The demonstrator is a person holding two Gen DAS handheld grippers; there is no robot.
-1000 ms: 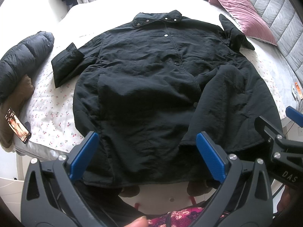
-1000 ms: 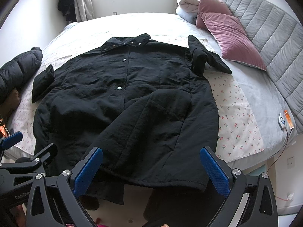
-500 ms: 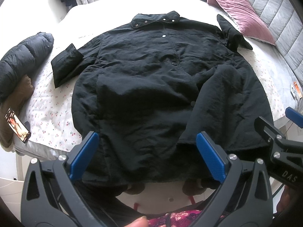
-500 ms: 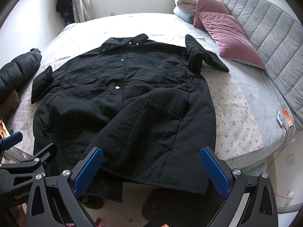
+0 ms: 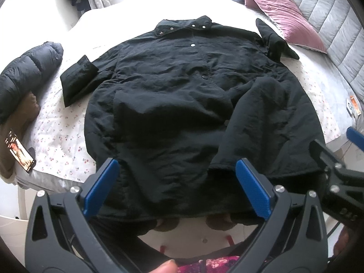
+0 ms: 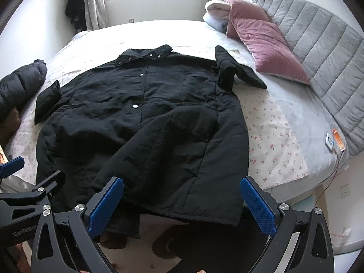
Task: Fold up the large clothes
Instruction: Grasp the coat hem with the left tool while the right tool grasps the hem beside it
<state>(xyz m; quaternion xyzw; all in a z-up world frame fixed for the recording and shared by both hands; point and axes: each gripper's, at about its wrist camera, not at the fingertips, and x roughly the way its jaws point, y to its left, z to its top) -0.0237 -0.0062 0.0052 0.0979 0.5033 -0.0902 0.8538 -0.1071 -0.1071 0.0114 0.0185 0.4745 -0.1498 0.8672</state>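
Bedroom, bed (image 5: 68,122) with cherry-print sheet. Left wrist view: black coat (image 5: 182,104) spread flat front-up mid-bed, collar toward far edge, hem hanging over near edge; front panel flipped open near hem. Dark puffer jacket (image 5: 25,72) and phone (image 5: 20,154) at left edge. Pink pillow (image 5: 282,11) at far right corner. Left gripper (image 5: 177,188) over hem, fingers wide apart, holding nothing. Right wrist view: same coat (image 6: 145,122), sleeves folded short. Grey headboard (image 6: 318,45) along right edge. Right gripper (image 6: 182,207) near hem, fingers wide apart, empty.
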